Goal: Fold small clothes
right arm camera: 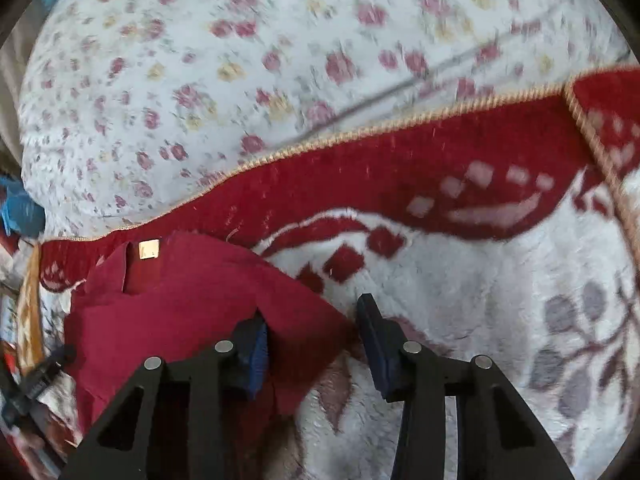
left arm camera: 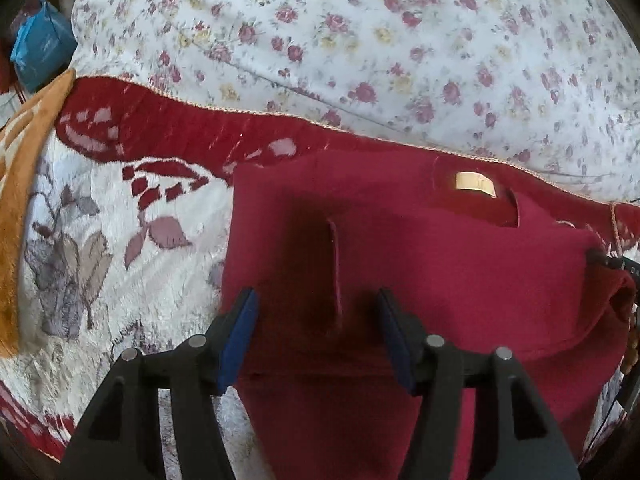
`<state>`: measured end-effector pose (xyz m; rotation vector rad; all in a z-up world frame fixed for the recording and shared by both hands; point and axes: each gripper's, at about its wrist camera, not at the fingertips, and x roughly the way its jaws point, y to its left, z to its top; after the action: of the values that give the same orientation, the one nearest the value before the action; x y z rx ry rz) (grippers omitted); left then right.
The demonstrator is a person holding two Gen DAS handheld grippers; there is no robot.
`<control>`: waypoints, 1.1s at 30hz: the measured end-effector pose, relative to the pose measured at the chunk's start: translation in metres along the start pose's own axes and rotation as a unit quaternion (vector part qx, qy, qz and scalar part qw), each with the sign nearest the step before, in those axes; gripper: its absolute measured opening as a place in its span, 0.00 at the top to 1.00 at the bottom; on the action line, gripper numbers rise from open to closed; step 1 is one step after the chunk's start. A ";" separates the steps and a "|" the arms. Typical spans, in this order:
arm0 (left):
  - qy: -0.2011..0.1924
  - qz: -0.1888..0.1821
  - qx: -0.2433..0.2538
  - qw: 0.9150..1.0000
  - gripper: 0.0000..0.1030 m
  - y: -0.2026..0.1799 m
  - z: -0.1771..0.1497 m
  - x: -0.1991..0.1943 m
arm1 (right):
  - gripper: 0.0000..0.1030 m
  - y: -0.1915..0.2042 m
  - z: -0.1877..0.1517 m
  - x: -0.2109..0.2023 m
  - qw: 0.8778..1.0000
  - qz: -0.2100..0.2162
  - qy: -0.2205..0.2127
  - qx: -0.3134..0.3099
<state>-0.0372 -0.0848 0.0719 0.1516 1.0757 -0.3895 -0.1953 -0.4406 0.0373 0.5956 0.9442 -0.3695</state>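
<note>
A small dark red garment (left arm camera: pixel 440 264) lies flat on a plush blanket, its neck opening and tan label (left arm camera: pixel 476 184) at the far side. My left gripper (left arm camera: pixel 316 312) hangs open just above its near part, with a raised crease of the cloth between the blue pads (left arm camera: pixel 240 332), which do not press it. In the right wrist view the same garment (right arm camera: pixel 180 312) fills the lower left, its label (right arm camera: pixel 149 249) farther back. My right gripper (right arm camera: pixel 312 328) stands open over the garment's right edge, the left pad above the cloth and the right pad above the blanket.
The red and white flower-patterned blanket (left arm camera: pixel 120 248) covers the surface. Behind it bulges a white quilt with small roses (left arm camera: pixel 360 40). An orange cloth (left arm camera: pixel 24 184) and a blue object (left arm camera: pixel 40 48) lie at the far left.
</note>
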 end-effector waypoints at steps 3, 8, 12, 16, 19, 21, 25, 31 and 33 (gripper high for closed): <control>-0.012 0.010 0.000 1.000 0.39 0.004 0.001 -0.006 | 0.48 0.002 -0.010 -0.037 1.000 0.018 -0.017 -0.003; 0.006 0.012 -0.017 1.000 0.34 0.012 -0.001 0.008 | 0.33 0.019 -0.038 -0.043 0.998 0.024 0.013 -0.052; 0.015 -0.017 -0.055 0.998 0.32 0.027 -0.012 0.008 | 0.41 0.012 -0.052 -0.040 0.998 -0.029 0.026 -0.054; 0.007 -0.042 -0.060 0.997 0.28 0.039 -0.031 -0.021 | 0.33 0.011 -0.075 -0.095 0.998 0.044 0.010 -0.052; -0.002 -0.053 -0.055 0.997 0.27 0.045 -0.054 -0.045 | 0.25 0.023 -0.103 -0.122 0.993 0.073 0.028 -0.093; 0.006 -0.064 -0.055 0.996 0.27 0.050 -0.078 -0.059 | 0.25 0.032 -0.128 -0.138 0.987 0.098 0.042 -0.120; 0.008 -0.070 -0.054 0.996 0.26 0.056 -0.120 -0.082 | 0.21 0.056 -0.168 -0.148 0.977 0.130 0.060 -0.155; 0.033 -0.080 -0.040 0.995 0.25 0.048 -0.180 -0.092 | 0.20 0.049 -0.209 -0.129 0.978 0.095 0.096 -0.158; 0.052 -0.084 -0.023 0.995 0.25 0.039 -0.194 -0.083 | 0.20 0.042 -0.221 -0.121 0.979 0.079 0.108 -0.157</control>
<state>-0.2172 0.0301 0.0510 0.0398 1.2036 -0.5120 -0.3803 -0.2649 0.0532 0.4221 1.1285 -0.0106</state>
